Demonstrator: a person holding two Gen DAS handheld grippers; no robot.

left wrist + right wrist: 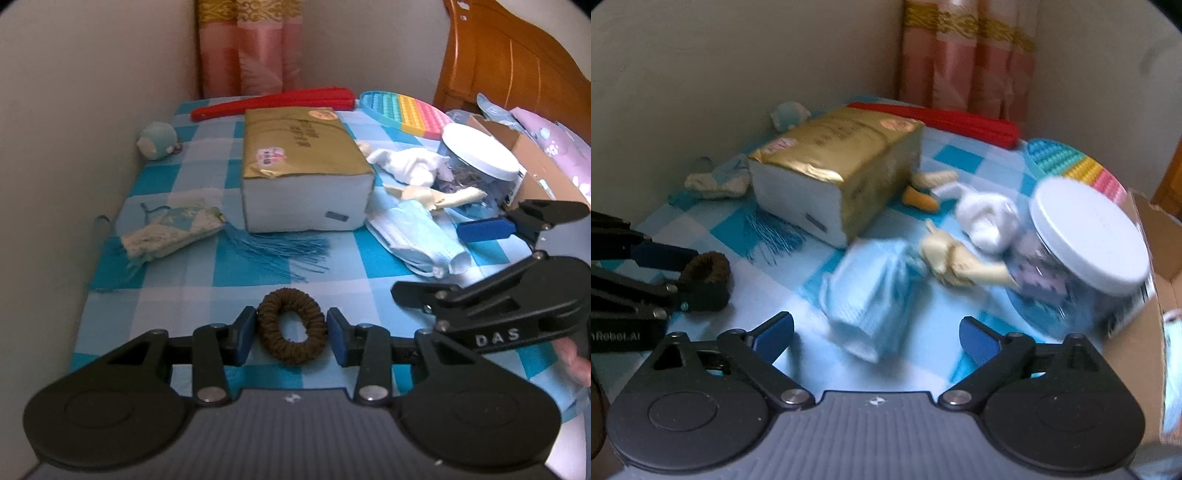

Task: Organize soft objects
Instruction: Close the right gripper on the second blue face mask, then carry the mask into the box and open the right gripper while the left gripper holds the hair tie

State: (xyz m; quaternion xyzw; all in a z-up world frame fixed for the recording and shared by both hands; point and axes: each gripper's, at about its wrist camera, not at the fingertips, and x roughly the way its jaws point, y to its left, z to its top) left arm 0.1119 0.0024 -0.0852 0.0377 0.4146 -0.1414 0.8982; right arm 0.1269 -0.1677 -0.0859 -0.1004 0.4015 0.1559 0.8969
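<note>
A blue-and-white checked cloth (177, 280) covers the worktop in a beige-walled corner. The left tool (291, 334) pinches a brown scrunchie (291, 325), its oval running front to back. The right tool (877, 334) gapes wide over a crumpled face mask (875, 295).

We see the right wrist view smeared by motion blur: the jar (1086, 254) and mask (871, 295) at centre right lose their detail. The box (1160, 266) runs off the right edge.
</note>
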